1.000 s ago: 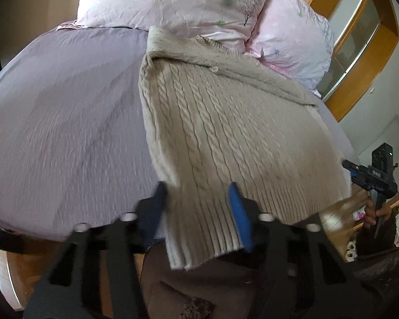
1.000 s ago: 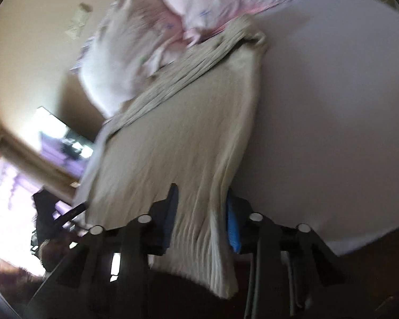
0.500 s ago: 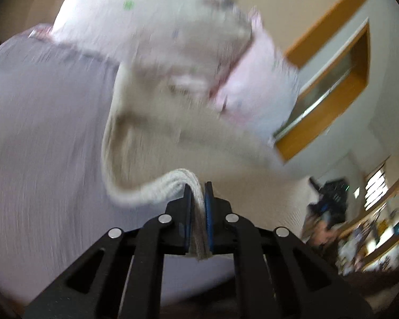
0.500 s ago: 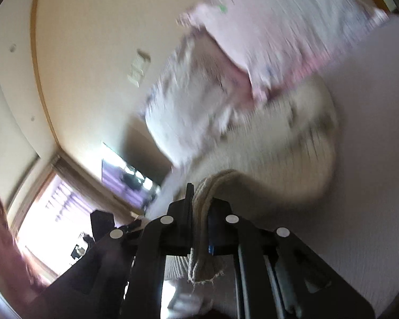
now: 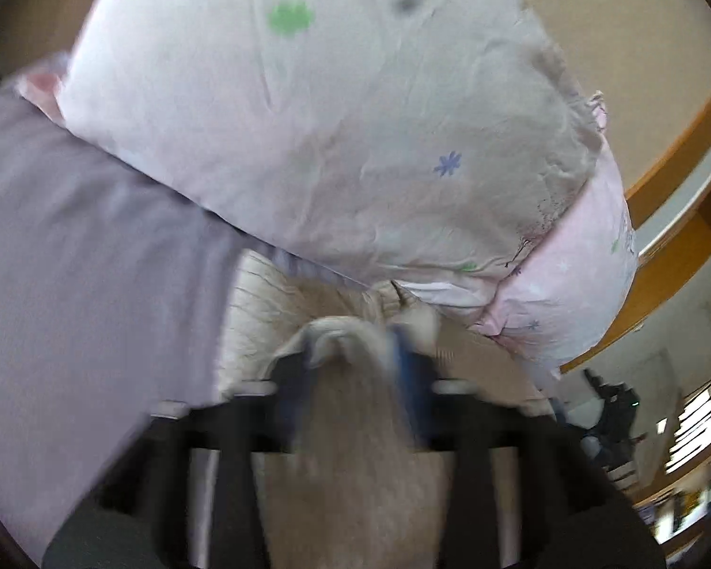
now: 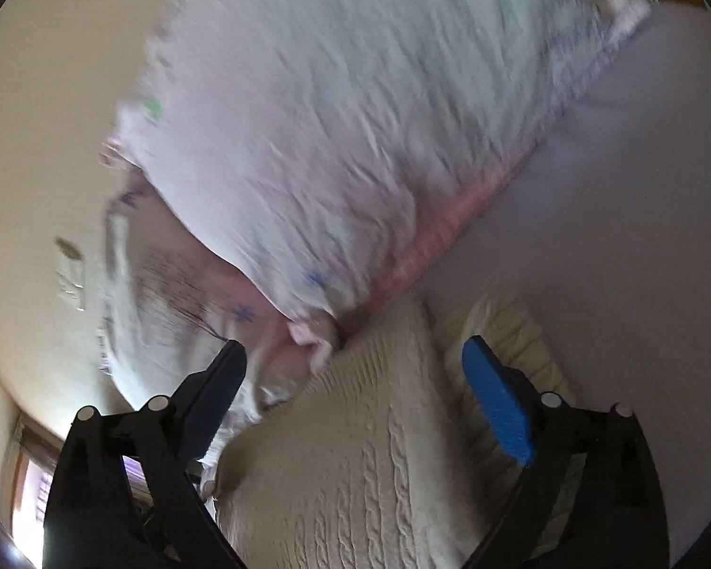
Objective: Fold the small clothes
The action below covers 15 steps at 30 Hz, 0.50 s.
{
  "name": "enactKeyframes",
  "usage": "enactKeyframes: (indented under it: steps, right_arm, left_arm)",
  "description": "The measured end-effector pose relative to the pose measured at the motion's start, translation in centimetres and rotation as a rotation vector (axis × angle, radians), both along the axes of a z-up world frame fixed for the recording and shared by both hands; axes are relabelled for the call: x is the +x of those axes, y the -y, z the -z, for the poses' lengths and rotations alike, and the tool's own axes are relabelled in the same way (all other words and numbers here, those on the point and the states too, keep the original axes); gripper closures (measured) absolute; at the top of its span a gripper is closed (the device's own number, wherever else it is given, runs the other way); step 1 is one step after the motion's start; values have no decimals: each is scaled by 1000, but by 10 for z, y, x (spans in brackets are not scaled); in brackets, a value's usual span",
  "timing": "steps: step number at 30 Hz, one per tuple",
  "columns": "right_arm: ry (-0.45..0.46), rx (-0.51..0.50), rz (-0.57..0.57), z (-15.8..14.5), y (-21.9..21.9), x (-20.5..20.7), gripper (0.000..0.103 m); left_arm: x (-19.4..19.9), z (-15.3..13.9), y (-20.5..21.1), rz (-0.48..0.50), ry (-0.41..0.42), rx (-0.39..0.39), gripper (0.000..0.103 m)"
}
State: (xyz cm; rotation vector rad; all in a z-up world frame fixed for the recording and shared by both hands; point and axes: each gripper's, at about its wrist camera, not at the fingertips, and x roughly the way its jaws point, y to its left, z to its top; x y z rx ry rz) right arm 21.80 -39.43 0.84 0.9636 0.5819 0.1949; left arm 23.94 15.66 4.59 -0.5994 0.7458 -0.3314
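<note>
Both your wrist cameras sit low and close over the bed point(image 5: 85, 256), looking forward along their jaws toward the pillows point(image 5: 336, 109). Just ahead of each pair of jaws, both views share the cream sweater point(image 6: 355, 450) and those pillows.

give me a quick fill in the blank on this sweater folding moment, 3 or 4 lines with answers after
1. The right gripper has its jaws ____.
2. The knit of the beige sweater has a ____ pattern.
3. The sweater's top edge lies against the ____ at the head of the bed.
4. The sheet under the sweater is pale ____.

Missing words: open; cable; pillow; purple
</note>
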Motion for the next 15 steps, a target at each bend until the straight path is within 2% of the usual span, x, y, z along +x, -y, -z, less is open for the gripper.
enactKeyframes:
  steps: [3,5,7,11,13,15]
  right_arm:
    - [64,-20,-3,-8,6,-10,8]
    - [61,-29,-23,-6,5,-9,8]
    - [44,-25,-39,-5,4,-4,8]
    - [28,-20,-35,-2,3,-2,8]
    - [26,-8,-31,0,5,-3,8]
    - [29,4,-28,1,7,-4,8]
  left_arm:
    - [-13,-5,-10,10,8,13,30]
    - [-19,-3,-9,22,-14,62,26]
    - [-17,7,-4,46,-72,106,26]
    - [-12,31,-1,92,-167,128,27]
    - [-12,35,4,99,-159,150,27]
    - [-7,37,7,103,-169,140,27]
